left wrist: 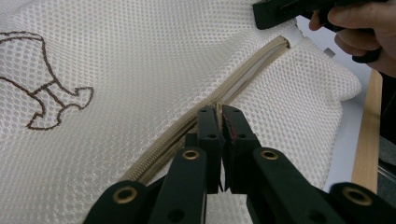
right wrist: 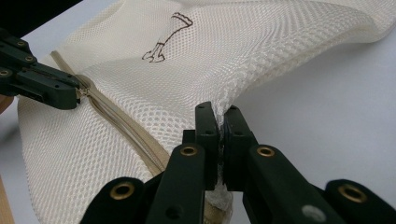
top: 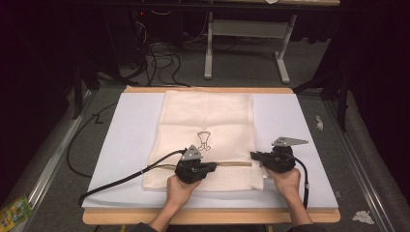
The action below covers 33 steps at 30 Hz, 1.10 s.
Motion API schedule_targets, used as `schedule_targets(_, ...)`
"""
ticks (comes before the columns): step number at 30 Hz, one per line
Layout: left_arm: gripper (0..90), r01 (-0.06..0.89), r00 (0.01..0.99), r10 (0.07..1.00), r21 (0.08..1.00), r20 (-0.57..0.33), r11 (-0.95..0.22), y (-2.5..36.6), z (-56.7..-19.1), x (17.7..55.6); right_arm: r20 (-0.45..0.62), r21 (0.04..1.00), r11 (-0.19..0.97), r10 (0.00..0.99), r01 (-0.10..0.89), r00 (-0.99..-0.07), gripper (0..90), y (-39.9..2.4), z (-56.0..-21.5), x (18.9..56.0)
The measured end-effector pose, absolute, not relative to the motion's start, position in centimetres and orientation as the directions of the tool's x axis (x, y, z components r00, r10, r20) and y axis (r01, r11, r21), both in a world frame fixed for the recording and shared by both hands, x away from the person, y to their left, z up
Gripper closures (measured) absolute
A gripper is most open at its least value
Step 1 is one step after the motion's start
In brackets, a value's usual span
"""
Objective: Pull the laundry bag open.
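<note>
A cream mesh bag point(top: 208, 121) with a brown outline drawing point(top: 204, 140) lies flat on the mat. A beige zipper point(top: 234, 164) runs across its near end. My left gripper point(top: 213, 167) is shut on the zipper pull, with its jaws pressed together over the zipper track point(left wrist: 219, 116). My right gripper point(top: 253, 155) is shut on the bag's mesh edge beside the zipper's end, and the fabric rises into its closed jaws point(right wrist: 220, 116). The right gripper view also has the left gripper point(right wrist: 70, 95) at the zipper pull point(right wrist: 84, 92). The right gripper point(left wrist: 280, 11) sits at the far zipper end in the left gripper view.
A pale mat point(top: 130, 130) covers a wooden board point(top: 208, 216). Bare mat lies left and right of the bag. Cables point(top: 159, 63) and a table frame point(top: 246, 29) stand on the floor behind. Crumpled paper point(top: 362, 216) and a green packet point(top: 14, 211) lie beside the board.
</note>
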<state>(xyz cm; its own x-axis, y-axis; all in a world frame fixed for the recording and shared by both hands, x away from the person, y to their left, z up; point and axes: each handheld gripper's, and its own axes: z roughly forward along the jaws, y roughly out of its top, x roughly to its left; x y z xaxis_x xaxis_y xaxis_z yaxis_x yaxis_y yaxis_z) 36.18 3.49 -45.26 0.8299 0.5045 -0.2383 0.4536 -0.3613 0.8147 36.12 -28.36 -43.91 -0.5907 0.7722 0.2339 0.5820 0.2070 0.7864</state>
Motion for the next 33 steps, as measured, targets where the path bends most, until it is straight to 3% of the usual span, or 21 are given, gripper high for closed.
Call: schedule_targets(33,87.0,0.466,0.819,0.517,0.815,-0.249,-0.344,5.5,-45.2,36.3,0.231,0.779,0.216,0.774,0.588,-0.59,87.8,-28.3,-43.9,36.2)
